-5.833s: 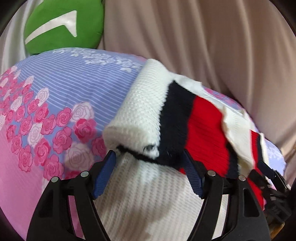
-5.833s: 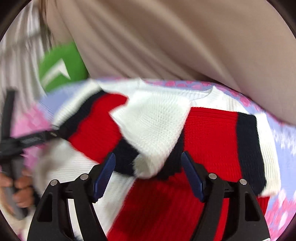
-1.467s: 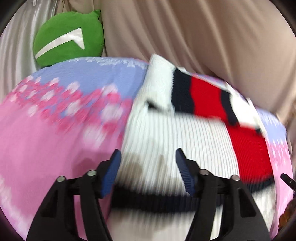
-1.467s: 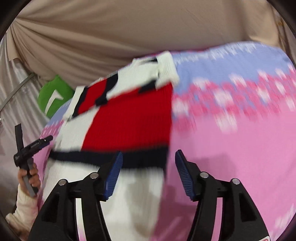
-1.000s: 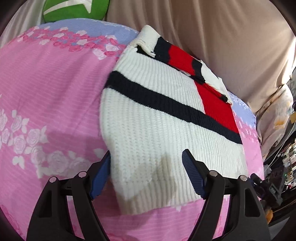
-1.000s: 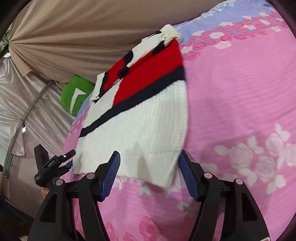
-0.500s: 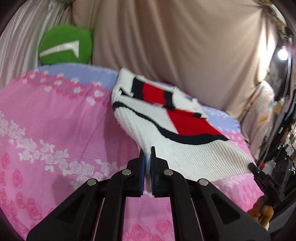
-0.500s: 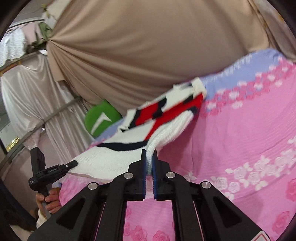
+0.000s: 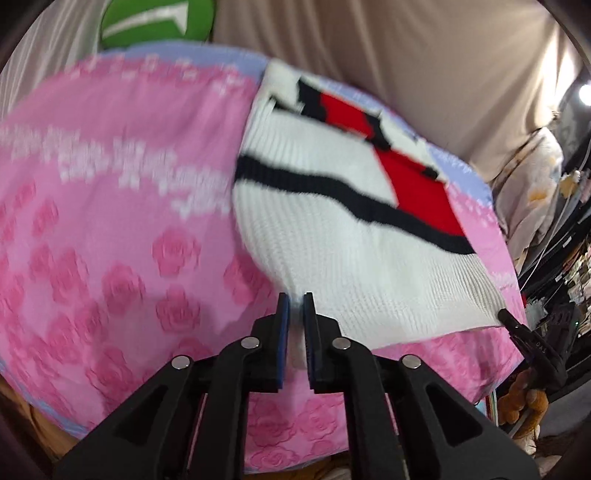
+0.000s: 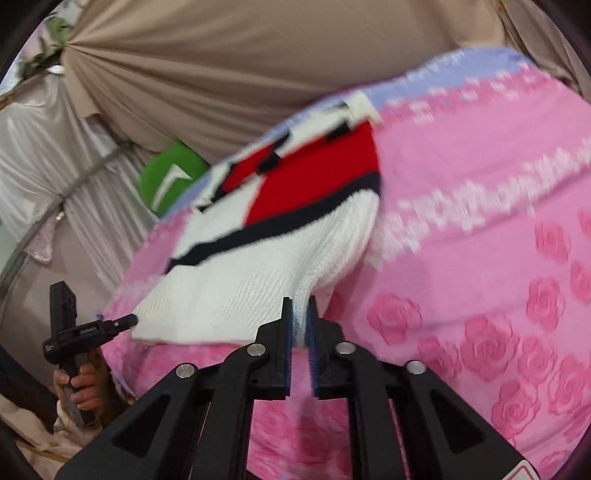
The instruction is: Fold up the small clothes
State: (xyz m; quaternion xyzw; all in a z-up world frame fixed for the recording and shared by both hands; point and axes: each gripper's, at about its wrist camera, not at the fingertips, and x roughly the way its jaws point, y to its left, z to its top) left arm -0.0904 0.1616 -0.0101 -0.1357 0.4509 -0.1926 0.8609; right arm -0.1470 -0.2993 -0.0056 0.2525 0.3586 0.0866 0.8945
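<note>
A white knit sweater (image 9: 332,236) with a black stripe and a red panel lies on the pink rose-print sheet (image 9: 110,240), collar end far from me. My left gripper (image 9: 294,300) pinches the hem's left corner; white knit shows between its blue pads while the jaws are opening slightly. My right gripper (image 10: 300,302) holds the hem's right corner (image 10: 306,291) in the same way, its jaws also opening a little. The hem hangs lifted between both grippers. Each gripper's tip shows in the other view: right gripper (image 9: 508,318), left gripper (image 10: 127,320).
A green cushion (image 9: 155,22) sits at the bed's far edge against a beige curtain (image 10: 258,66). A hand (image 10: 83,387) holds the left gripper's handle. Clutter and a shelf (image 9: 554,280) stand off the bed's right side.
A second ago both grippers stood open around the flat hem. They closed on its corners and lifted them, and have since moved toward the collar end with the hem.
</note>
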